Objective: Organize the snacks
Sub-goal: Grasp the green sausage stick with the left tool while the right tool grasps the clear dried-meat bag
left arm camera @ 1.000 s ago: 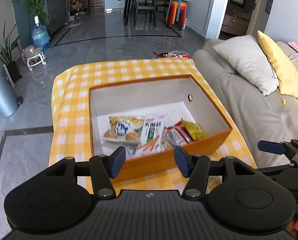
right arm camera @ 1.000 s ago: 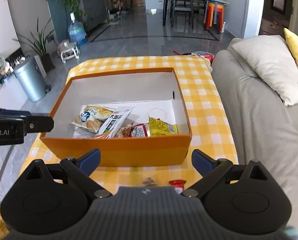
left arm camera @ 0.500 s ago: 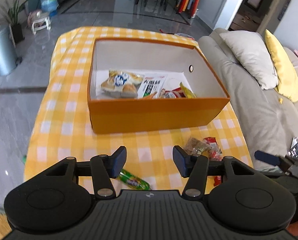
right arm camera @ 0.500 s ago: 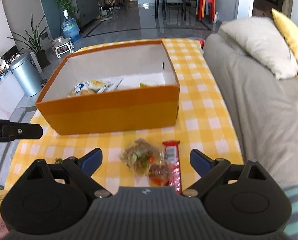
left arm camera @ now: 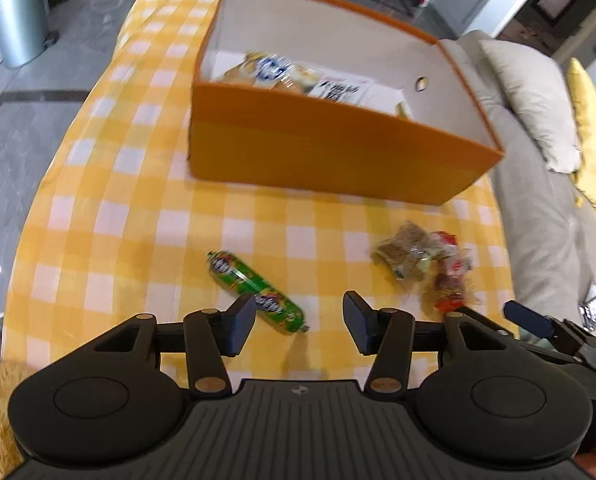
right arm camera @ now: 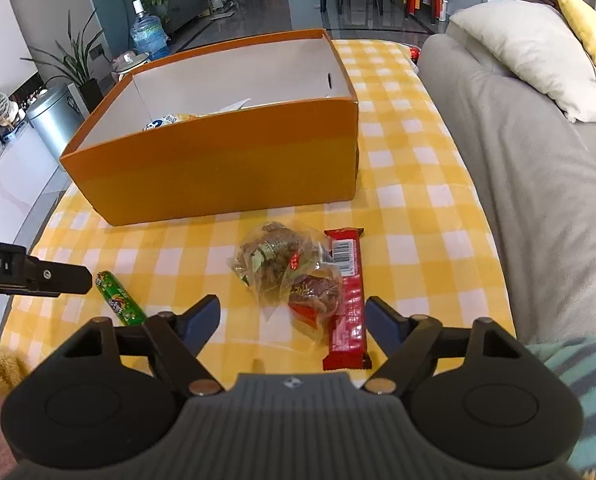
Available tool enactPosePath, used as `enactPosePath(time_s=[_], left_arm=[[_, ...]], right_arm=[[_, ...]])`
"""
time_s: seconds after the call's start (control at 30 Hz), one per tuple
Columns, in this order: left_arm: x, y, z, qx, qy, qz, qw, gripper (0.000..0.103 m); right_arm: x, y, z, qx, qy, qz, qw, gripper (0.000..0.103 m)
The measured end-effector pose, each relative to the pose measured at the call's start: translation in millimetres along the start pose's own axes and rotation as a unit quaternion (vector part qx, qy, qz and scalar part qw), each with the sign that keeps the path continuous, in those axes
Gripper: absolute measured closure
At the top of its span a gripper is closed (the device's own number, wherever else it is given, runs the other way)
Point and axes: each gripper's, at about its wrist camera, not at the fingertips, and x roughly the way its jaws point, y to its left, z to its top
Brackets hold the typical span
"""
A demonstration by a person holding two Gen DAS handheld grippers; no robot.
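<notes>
An orange box (left arm camera: 329,160) (right arm camera: 218,176) with several snack packets inside stands on the yellow checked tablecloth (left arm camera: 110,208). In front of it lie a green snack tube (left arm camera: 258,292) (right arm camera: 120,300), two clear bags of brown snacks (right arm camera: 286,272) (left arm camera: 413,256) and a red wrapped bar (right arm camera: 347,300). My left gripper (left arm camera: 299,322) hangs over the green tube's near end, jaws closing, pads clear of it. My right gripper (right arm camera: 294,320) is low over the clear bags and the red bar, jaws closing, not pressing on them.
A grey sofa (right arm camera: 529,184) with a beige cushion (right arm camera: 533,56) and a yellow one runs along the table's right side. A metal bin (left arm camera: 16,20), plants and a water jug (right arm camera: 148,36) stand on the floor to the left. A striped sleeve (right arm camera: 577,364) shows at lower right.
Both grippers have dropped and pulled back from above the box to the cloth in front of it. The loose snacks came into view. Both sets of jaws have narrowed.
</notes>
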Motion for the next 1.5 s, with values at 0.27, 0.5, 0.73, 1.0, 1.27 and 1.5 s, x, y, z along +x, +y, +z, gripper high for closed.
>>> enactPosePath(time_s=[0.27, 0.5, 0.73, 1.0, 1.27, 1.5], left_arm=[[27.4, 9.9, 1.8, -0.027, 0.03, 0.002, 0.9992, 0.048], [46.2, 16.3, 9.1, -0.055, 0.044, 0.017, 0.9974, 0.049], [59.4, 16.0, 14.0, -0.055, 0.051, 0.04, 0.9964, 0.058], [63.3, 3.7, 14.3, 0.003, 0.051, 0.056, 0.9972, 0.07], [69.7, -2.8, 17.4, 0.044, 0.061, 0.061, 0.9953, 0.071], [75.1, 3.2, 15.4, 0.027, 0.062, 0.056, 0.9962, 0.076]], right_arm=[[17.7, 2.9, 0.8, -0.025, 0.0, -0.029, 0.999, 0.028], [32.8, 7.1, 3.8, -0.046, -0.003, -0.043, 0.998, 0.028], [45.7, 6.3, 3.7, -0.06, 0.002, -0.047, 0.997, 0.04], [54.8, 9.6, 1.4, -0.078, 0.012, -0.05, 0.996, 0.06], [54.9, 6.4, 0.7, -0.07, 0.014, -0.043, 0.997, 0.062], [58.8, 7.2, -0.7, -0.075, 0.022, -0.044, 0.996, 0.063]])
